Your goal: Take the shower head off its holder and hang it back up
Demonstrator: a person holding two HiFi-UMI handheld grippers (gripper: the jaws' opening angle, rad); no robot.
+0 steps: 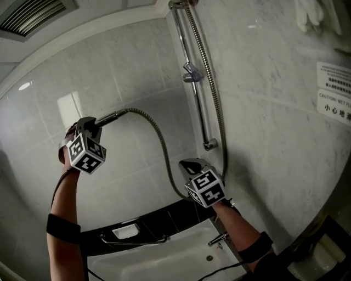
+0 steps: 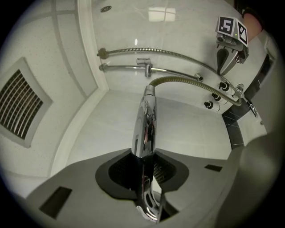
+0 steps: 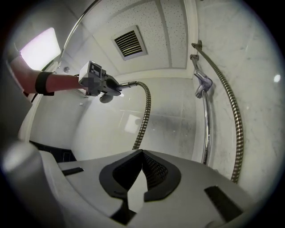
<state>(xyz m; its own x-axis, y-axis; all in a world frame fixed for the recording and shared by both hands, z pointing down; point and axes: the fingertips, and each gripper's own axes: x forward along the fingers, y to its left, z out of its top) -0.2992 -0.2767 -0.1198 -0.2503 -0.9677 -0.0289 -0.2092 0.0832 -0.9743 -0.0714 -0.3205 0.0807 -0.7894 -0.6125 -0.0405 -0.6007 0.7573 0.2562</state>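
Where the pale tiled wall (image 1: 120, 66) meets the marbled wall (image 1: 274, 153), a chrome rail (image 1: 194, 104) runs up beside the corner. Below both walls lies the white bathtub (image 1: 164, 263), with a black ledge (image 1: 164, 219) along its back edge. A slatted vent (image 1: 30, 13) sits in the ceiling at the upper left of the head view.

The metal hose (image 1: 160, 142) runs down alongside the rail from near its top and loops low by the ledge. From there it rises in an arc to the left.

The left claw (image 1: 90, 125) is held up in front of the tiled wall, its marker cube toward the camera, and is clamped on the shower head (image 2: 144, 124). The left gripper view shows the chrome handle squeezed between both pads. It runs straight out from the jaws to where the hose joins it. So the shower head is off the rail, well to the left of it and lower in the head view than the holder (image 1: 192, 74).

The right claw (image 1: 189, 163) is lower, near the hose's low loop and the foot of the rail. Its own view shows the pads closed together with nothing between them.

The holder, a small translucent bracket, sits high on the rail, well apart from the shower head. A chrome tap (image 1: 218, 239) stands at the tub's right rim.
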